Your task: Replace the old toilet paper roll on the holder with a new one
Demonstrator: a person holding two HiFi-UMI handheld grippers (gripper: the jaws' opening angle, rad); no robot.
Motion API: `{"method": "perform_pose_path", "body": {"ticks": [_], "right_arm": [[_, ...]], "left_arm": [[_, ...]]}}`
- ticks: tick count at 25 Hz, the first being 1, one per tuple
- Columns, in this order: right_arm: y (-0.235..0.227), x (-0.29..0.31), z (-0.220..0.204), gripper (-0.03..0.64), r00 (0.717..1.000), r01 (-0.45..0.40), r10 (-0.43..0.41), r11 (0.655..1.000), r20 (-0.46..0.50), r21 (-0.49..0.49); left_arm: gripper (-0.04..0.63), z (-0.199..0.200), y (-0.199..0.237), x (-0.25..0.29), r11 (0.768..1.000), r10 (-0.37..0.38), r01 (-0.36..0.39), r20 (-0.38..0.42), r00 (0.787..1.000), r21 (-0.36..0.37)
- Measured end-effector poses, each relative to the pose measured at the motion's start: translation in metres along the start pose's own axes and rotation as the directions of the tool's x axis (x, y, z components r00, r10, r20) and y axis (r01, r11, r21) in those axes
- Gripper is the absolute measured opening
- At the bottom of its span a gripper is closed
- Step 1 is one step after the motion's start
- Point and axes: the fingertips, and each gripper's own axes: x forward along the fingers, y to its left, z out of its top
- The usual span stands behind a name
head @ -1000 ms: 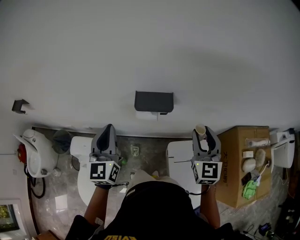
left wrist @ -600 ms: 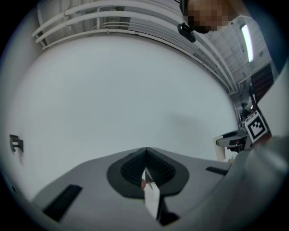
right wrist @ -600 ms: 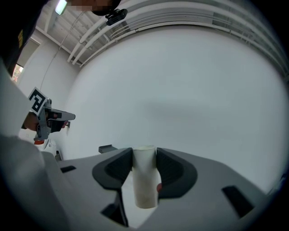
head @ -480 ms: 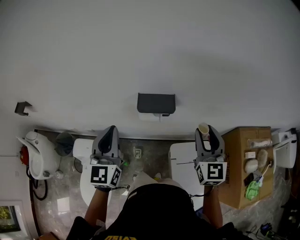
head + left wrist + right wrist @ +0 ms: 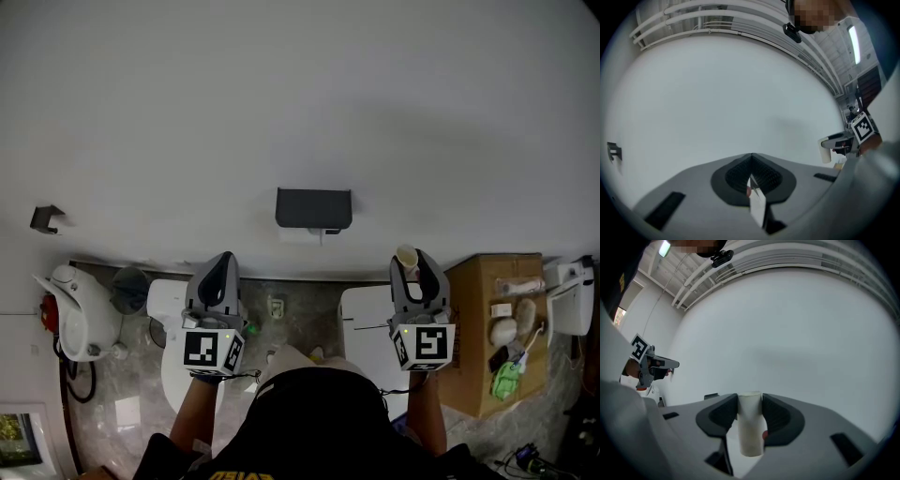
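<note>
In the lower middle of the head view, the left forearm (image 5: 192,417) and the right forearm (image 5: 424,412) reach up-frame side by side, well apart. The left gripper (image 5: 217,270), left of centre, points level with its jaws pressed fully together. The right gripper (image 5: 413,267), right of centre, also points level, its jaws clamped on an upright cardboard tube (image 5: 404,259).

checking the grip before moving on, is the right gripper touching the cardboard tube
Touching. The right gripper view shows the right gripper with both jaws pressed against the sides of the cardboard tube, no gap on either side.
</note>
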Motion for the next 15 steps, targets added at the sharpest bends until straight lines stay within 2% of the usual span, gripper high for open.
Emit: {"method": "perform_pose_path", "body": {"ticks": [9, 13, 15], "right_arm": [[-0.001, 0.0, 0.002, 0.163, 1.0, 0.012, -0.012, 1.0, -0.002, 0.021], [0.003, 0.01, 0.004, 0.163, 0.999, -0.046, 0.046, 0.999, 0.002, -0.009], [0.004, 0.013, 0.009, 0.163, 0.998, -0.068, 0.068, 0.998, 0.012, 0.007]], "left_arm": [[0.011, 0.001, -0.011, 0.004, 0.999, -0.039, 0.039, -0.001, 0.999, 0.022], [0.011, -0.006, -0.019, 0.009, 0.998, -0.059, 0.06, -0.026, 0.998, 0.023], [0.011, -0.007, -0.024, 0.011, 0.998, -0.066, 0.067, -0.029, 0.997, 0.022]]}}
